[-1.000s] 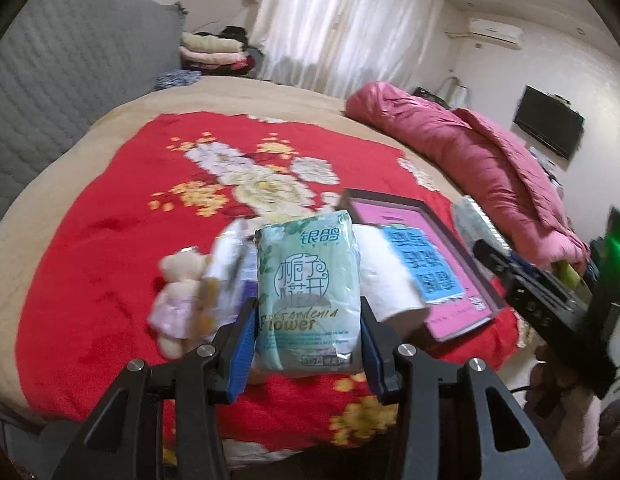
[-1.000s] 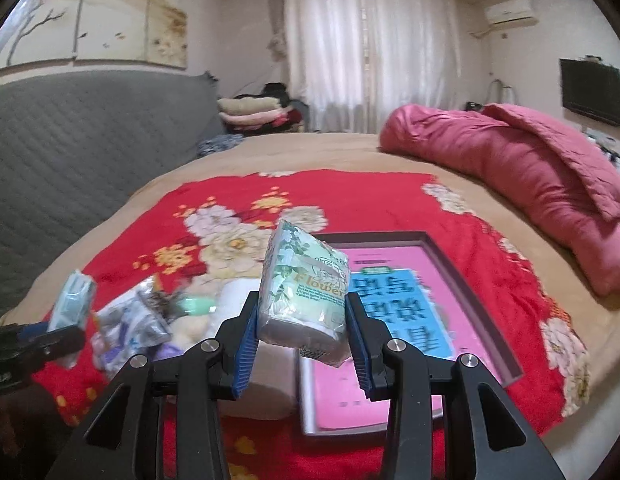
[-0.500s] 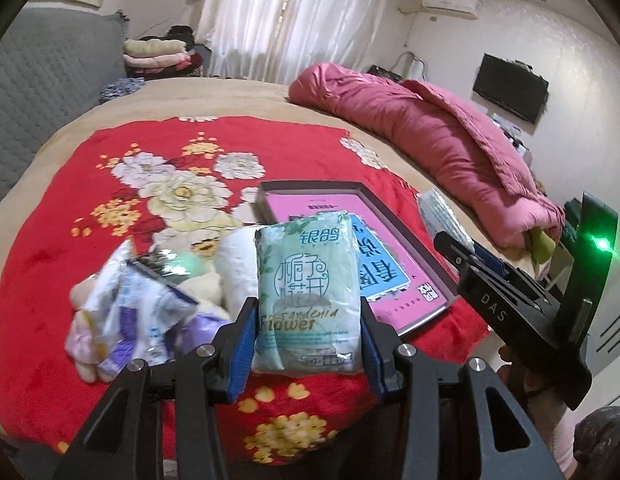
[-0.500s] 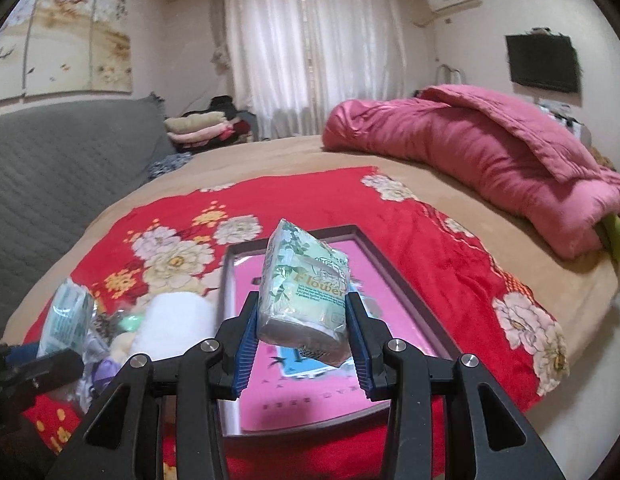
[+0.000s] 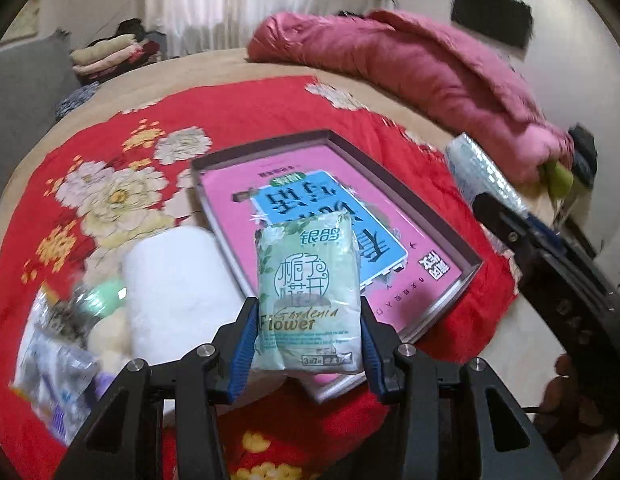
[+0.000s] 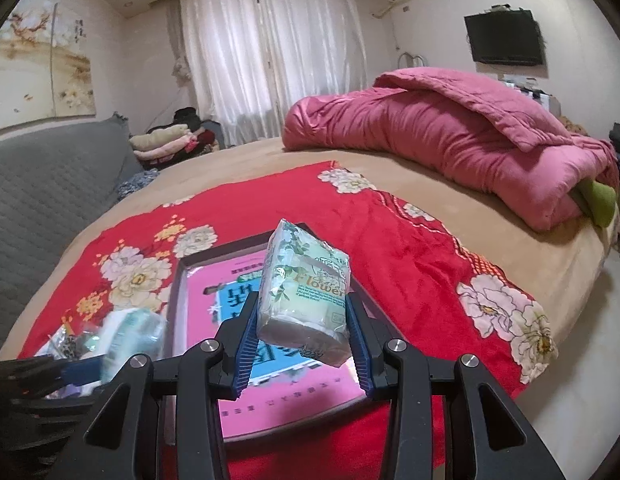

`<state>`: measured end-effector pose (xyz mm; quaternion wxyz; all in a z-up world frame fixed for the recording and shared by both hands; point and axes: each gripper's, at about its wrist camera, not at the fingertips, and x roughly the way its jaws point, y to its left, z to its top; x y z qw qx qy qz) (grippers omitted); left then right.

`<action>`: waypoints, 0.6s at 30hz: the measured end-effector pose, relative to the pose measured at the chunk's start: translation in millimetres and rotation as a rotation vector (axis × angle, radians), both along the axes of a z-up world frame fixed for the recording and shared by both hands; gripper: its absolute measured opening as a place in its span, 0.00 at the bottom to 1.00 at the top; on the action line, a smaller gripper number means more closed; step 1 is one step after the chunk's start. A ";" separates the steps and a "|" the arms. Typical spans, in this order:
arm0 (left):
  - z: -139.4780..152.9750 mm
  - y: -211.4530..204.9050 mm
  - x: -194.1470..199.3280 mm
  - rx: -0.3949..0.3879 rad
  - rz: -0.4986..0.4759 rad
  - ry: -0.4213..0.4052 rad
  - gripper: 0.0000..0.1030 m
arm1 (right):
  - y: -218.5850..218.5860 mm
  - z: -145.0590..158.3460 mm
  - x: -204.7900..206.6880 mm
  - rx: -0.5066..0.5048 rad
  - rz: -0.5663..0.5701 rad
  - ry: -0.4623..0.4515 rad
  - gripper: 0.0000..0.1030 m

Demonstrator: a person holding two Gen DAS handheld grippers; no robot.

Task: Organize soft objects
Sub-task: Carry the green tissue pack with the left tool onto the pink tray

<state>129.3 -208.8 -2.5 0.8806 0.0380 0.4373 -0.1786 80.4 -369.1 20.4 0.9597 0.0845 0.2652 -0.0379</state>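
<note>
I am looking at the bed [image 6: 246, 160]: a red floral blanket [image 6: 398, 240] is covering its middle, a pink quilt [image 6: 450, 140] is lying upper right, folded clothes [image 6: 166, 144] are sitting upper left.

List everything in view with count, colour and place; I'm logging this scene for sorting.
tissue packs: 2, pale green, one clamped in each hand-held gripper
tray: 1, dark rim, pink and blue printed base, on the blanket
blanket: 1, red floral, over the bed
white soft roll: 1, left of the tray
small packets: a blurred pile, count unclear, left of the roll
quilt: 1, pink, far right of the bed
folded clothes: 1 stack, behind the bed
left hand-held gripper: black, blue pads
right hand-held gripper: black, blue pads
</note>
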 end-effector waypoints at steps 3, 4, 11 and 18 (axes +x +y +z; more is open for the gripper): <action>-10.7 -16.1 8.8 0.025 -0.036 0.029 0.45 | -8.1 -6.7 3.1 0.014 -0.010 0.020 0.42; -14.1 -21.5 10.4 0.031 -0.052 0.032 0.45 | -12.4 -10.3 5.7 0.028 -0.007 0.034 0.42; -41.0 -42.5 22.6 0.104 -0.129 0.079 0.45 | -27.4 -30.8 18.7 0.065 -0.006 0.108 0.42; -49.7 -49.5 27.3 0.124 -0.143 0.104 0.46 | -25.1 -41.2 30.0 0.065 0.012 0.154 0.42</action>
